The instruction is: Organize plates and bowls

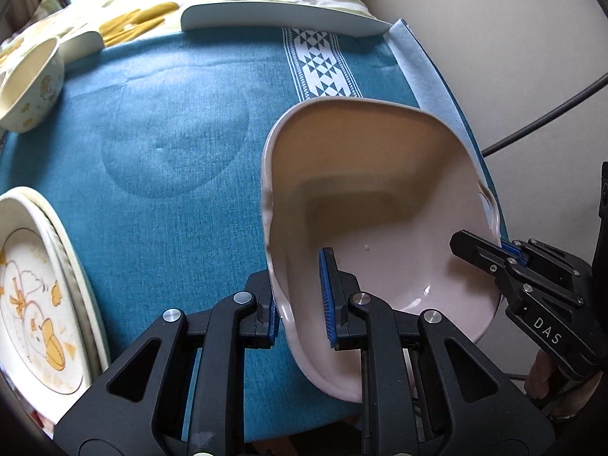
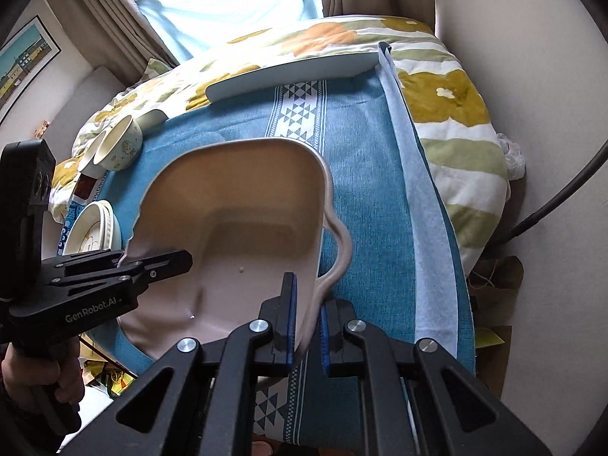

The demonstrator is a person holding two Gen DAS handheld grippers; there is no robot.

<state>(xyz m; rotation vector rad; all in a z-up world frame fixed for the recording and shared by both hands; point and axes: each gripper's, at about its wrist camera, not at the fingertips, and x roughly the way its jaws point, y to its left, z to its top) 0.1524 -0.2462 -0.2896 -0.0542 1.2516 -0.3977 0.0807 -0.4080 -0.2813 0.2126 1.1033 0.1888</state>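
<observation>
The pink dish [image 1: 380, 205] is held above the blue cloth [image 1: 171, 152] by both grippers. Its left rim is clamped between the closed-down fingers of the left gripper [image 1: 300, 304], and its right rim is pinched by the right gripper [image 2: 306, 315]. A cream bowl [image 1: 30, 83] and stacked plates [image 1: 41, 288] are seen at the left.

Left gripper [image 1: 300, 304] clamps the pink dish [image 1: 380, 190] rim, one finger inside, one outside. Right gripper [image 2: 306, 326] pinches the opposite rim likewise, apparently fully seated.
</observation>
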